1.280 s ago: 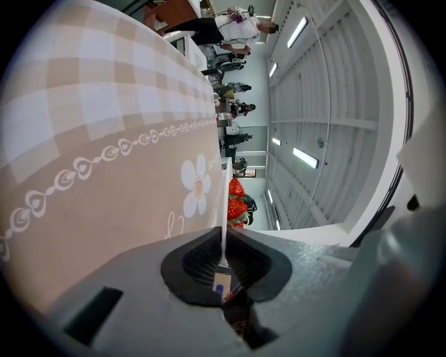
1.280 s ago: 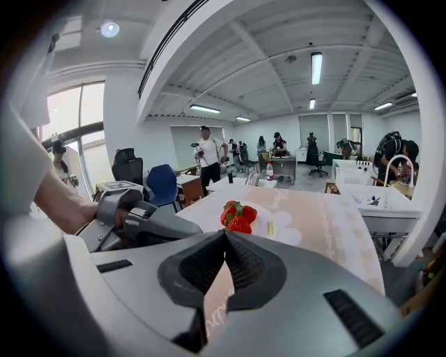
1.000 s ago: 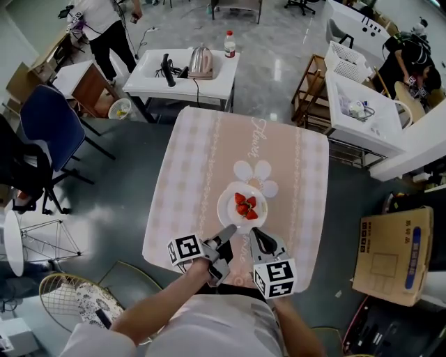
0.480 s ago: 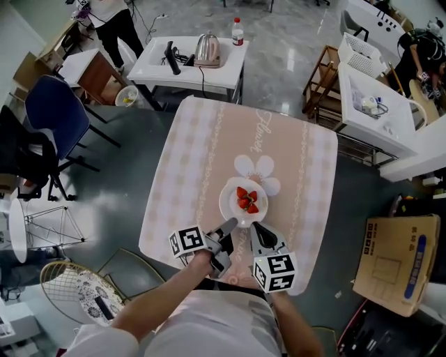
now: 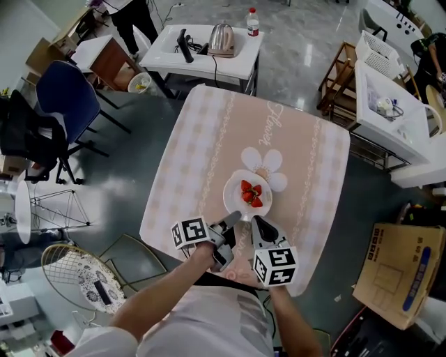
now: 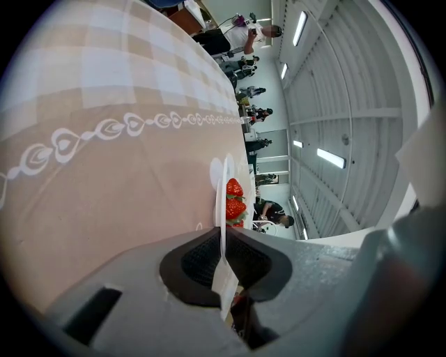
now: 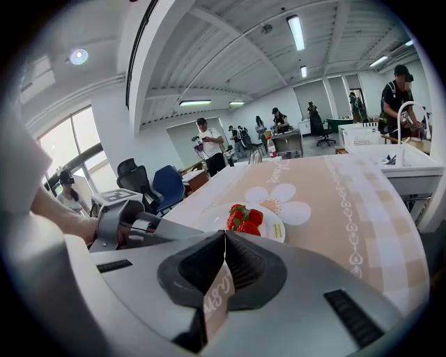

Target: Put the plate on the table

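A white plate with strawberries lies on the pink-clothed table, just in front of a white flower print. My left gripper is shut on the plate's near rim; in the left gripper view the thin plate runs edge-on between the pads, with the strawberries beyond. My right gripper sits close beside it, near the table's front edge. In the right gripper view this gripper is shut on a pink printed fold of tablecloth, and the plate lies just ahead.
Behind the table stands a white side table with a kettle and a bottle. A blue chair is at the left, a white desk and a cardboard box at the right, a wire basket near left.
The head view has shifted, so the table sits higher and further right in the picture. Both grippers and the plate keep about the same place on the table.
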Available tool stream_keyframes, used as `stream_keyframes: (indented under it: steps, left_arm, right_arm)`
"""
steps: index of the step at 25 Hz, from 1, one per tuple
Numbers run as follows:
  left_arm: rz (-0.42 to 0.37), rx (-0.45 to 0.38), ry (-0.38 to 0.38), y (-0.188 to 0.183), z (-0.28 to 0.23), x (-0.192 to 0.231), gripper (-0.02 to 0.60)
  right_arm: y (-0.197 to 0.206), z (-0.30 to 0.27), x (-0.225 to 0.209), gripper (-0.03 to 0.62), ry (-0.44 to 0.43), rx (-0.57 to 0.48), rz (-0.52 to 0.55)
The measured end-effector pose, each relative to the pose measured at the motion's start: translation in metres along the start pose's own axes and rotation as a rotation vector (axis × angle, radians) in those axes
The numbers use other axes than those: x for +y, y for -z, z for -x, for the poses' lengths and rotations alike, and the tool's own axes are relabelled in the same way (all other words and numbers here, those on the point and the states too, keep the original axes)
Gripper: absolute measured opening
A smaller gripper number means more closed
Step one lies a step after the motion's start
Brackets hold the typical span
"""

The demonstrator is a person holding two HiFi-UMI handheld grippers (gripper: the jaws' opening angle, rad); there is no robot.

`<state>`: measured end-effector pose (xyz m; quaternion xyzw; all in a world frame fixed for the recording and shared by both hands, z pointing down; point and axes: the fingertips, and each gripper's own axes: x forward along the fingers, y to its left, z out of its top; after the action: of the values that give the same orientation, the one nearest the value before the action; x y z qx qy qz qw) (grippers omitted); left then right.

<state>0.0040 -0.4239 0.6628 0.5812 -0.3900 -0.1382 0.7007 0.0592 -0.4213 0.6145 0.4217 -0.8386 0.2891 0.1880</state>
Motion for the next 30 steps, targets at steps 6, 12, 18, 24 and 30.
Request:
stream_keyframes:
  steps: [6,12,18,24,30]
  left_arm:
    - [-0.077,0.011,-0.068,-0.002,0.0,0.0,0.023]
    - [-0.199,0.048,-0.183,0.0,0.002,0.004,0.06]
    - [-0.263,0.096,-0.287,0.003,0.005,0.013,0.078]
    - [-0.313,0.132,-0.343,0.003,0.015,0.021,0.084]
    - [-0.399,0.145,-0.303,0.003,0.028,0.009,0.084]
  right_arm:
    - [0.002,-0.007,0.004,0.005,-0.027,0.004,-0.001]
    - [0.003,-0.009,0.005,0.005,-0.041,0.007,-0.002]
    - [0.002,-0.007,0.003,0.005,-0.041,0.006,-0.005]
    - [0.004,-0.004,0.002,0.005,-0.024,0.007,0.001]
    - [-0.001,-0.002,0.016,0.005,-0.007,-0.006,-0.001]
